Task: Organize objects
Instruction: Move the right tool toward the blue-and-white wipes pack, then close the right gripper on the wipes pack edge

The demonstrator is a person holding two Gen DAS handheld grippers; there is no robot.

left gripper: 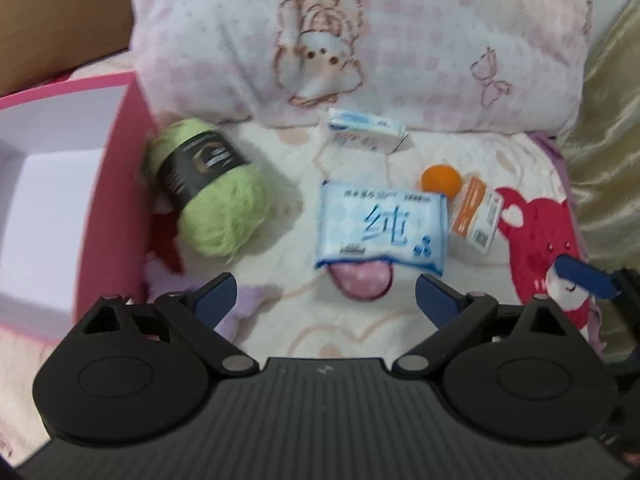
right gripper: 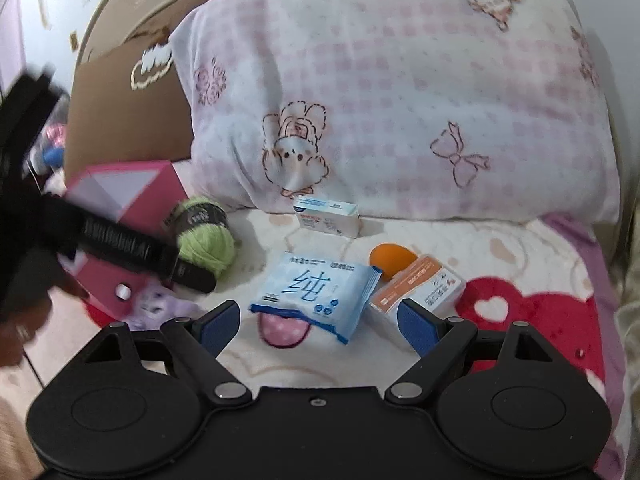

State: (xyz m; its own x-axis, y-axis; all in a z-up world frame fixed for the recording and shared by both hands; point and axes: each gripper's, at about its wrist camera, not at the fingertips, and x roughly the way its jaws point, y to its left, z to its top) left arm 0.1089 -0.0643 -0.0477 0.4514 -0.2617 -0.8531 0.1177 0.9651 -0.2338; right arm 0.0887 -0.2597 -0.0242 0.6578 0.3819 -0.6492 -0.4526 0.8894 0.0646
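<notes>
On a patterned blanket lie a green yarn ball with a black label, a blue tissue pack, a white box, an orange ball and an orange-and-white box. My left gripper hovers open just short of the tissue pack, nothing between its fingers. An open pink box with a white inside stands at the left. In the right wrist view my right gripper is open near the tissue pack and the orange-and-white box. The yarn ball is partly hidden by the left gripper's body.
A large pink checked pillow leans behind the objects. A brown cardboard box stands behind the pink box. Shiny beige fabric borders the right side. The right gripper's blue fingertip shows at the right edge of the left wrist view.
</notes>
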